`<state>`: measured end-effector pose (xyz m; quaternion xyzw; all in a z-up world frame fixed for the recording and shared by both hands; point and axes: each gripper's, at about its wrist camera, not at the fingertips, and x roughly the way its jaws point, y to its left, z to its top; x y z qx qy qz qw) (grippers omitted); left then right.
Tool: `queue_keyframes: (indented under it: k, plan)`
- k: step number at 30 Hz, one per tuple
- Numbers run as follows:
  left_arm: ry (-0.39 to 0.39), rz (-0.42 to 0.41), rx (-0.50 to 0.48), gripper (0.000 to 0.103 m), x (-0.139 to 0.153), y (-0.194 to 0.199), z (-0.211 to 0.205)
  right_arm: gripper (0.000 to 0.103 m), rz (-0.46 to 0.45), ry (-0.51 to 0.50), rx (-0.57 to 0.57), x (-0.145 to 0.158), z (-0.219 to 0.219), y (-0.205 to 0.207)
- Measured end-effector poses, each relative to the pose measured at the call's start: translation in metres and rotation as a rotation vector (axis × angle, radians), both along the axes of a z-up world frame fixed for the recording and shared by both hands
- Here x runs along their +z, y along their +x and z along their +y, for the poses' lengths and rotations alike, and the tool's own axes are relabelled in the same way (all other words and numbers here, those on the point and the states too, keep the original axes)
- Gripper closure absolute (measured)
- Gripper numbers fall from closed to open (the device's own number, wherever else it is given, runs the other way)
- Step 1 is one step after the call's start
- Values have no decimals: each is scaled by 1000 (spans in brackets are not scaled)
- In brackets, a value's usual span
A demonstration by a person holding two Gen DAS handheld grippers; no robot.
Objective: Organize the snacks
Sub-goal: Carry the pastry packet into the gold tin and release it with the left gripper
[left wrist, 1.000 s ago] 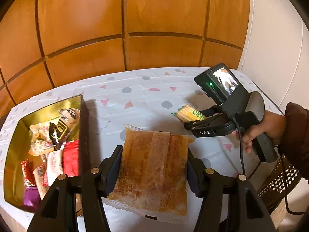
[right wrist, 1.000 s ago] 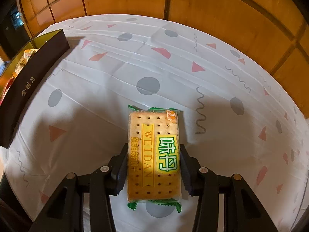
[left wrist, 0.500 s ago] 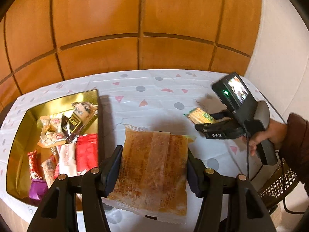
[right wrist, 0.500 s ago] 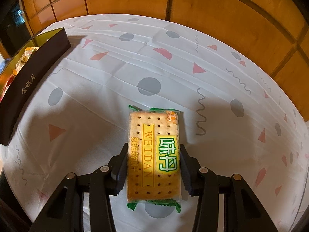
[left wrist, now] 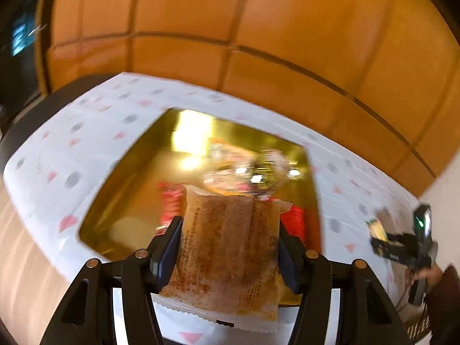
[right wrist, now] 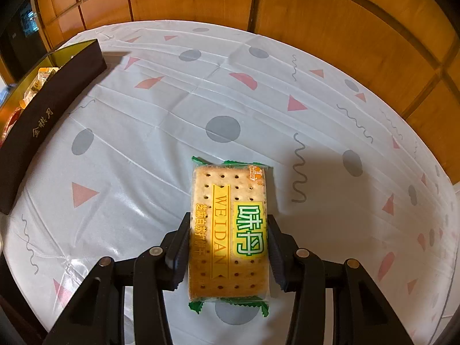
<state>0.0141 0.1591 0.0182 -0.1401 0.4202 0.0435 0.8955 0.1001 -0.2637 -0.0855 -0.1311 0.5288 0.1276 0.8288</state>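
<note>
Left gripper (left wrist: 228,248) fingers clamp the brown snack packet (left wrist: 230,247) over the gold box (left wrist: 120,172), lined up for a drop. Right gripper (right wrist: 228,248) grips the cracker pack (right wrist: 228,230) above the bench (right wrist: 172,100), waiting its turn.

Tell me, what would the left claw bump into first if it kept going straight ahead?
Probably the pile of wrapped snacks inside the gold tin box; the picture is blurry, so depth is unclear.

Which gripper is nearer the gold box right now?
Left. The left gripper hangs by the gold box, holding a brown packet. The right gripper is well off to its side.
</note>
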Motion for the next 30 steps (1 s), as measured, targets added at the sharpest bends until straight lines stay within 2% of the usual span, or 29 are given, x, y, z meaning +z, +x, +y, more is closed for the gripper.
queue_keyframes:
  k: [3,7,13,18,21,24,30]
  plan:
    - [-14,23,20,43,-9,0,8,56,1,-1,2,0,0,0]
    - [-41,27,-36,43,-14,17,-8,56,0,-8,4,0,1,0]
    - [-83,61,-109,43,-20,73,-42,56,-2,-14,4,0,1,0]
    - [-113,143,-124,43,-44,119,-57,56,-4,-19,8,0,1,0]
    - [-118,166,-145,43,-54,127,-62,56,-3,-18,9,0,0,0]
    - [-122,158,-133,42,-51,124,-61,56,-3,-18,8,1,0,1]
    - [-32,125,-87,44,-36,98,-55,56,-6,-17,7,1,0,2]
